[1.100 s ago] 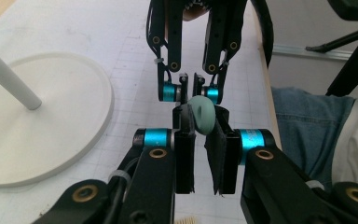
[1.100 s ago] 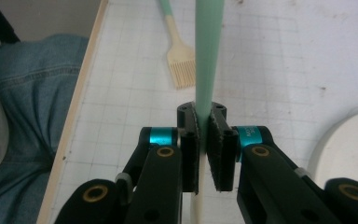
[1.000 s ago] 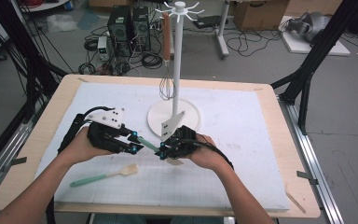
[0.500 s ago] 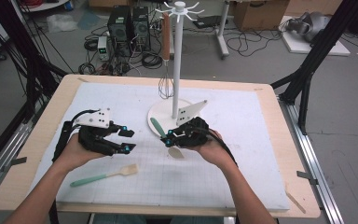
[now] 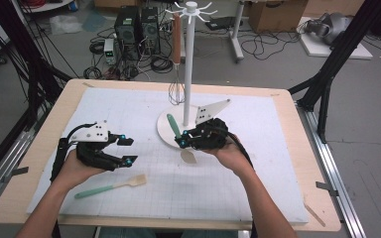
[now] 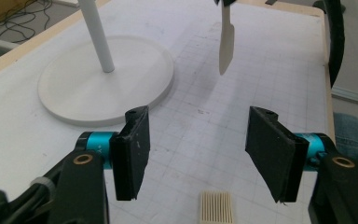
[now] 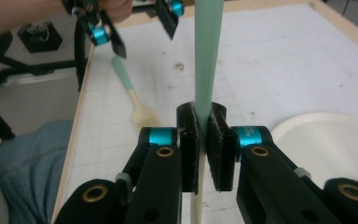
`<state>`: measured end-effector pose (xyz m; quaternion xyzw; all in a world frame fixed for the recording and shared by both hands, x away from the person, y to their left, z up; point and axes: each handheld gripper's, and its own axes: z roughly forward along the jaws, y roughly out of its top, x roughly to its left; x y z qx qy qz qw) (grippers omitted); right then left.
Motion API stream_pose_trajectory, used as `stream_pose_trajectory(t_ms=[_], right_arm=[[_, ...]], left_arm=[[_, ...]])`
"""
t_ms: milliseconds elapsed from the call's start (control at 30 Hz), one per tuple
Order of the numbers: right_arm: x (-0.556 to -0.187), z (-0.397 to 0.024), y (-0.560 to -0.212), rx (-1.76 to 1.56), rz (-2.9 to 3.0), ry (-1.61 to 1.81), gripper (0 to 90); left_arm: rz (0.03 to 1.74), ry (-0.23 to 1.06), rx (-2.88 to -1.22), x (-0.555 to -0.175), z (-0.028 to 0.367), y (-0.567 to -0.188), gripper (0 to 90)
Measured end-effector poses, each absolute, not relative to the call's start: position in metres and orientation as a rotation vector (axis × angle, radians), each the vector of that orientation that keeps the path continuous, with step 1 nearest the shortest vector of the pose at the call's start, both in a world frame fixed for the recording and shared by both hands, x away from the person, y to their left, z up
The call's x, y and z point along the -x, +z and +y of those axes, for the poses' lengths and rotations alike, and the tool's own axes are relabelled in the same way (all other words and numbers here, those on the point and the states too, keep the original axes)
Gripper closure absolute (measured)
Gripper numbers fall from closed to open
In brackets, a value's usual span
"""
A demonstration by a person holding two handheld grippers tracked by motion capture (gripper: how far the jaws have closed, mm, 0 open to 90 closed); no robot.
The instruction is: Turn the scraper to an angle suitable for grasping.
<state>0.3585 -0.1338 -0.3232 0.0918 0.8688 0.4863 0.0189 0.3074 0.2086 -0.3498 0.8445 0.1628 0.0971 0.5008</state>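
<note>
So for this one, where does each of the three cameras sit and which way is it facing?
High view: above the person's side, looking forward and down on the table; both forearms, left claw and right claw show.
Left gripper view: rides the left claw, looking across the mat at the rack base; open jaws, nothing between.
Right gripper view: rides the right claw, shut on a green-handled spatula, facing the other hand.
Shared: the brush lying on the mat.
</note>
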Motion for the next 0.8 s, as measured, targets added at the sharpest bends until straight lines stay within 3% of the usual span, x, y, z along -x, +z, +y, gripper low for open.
stream_pose_trajectory(t_ms=[800], right_arm=[[-0.37, -0.145, -0.293, -0.349, 2.618, 1.613, 84.5]], left_arm=[[0.485, 0.306, -1.989, -0.3, 0.228, -0.358, 31.9]])
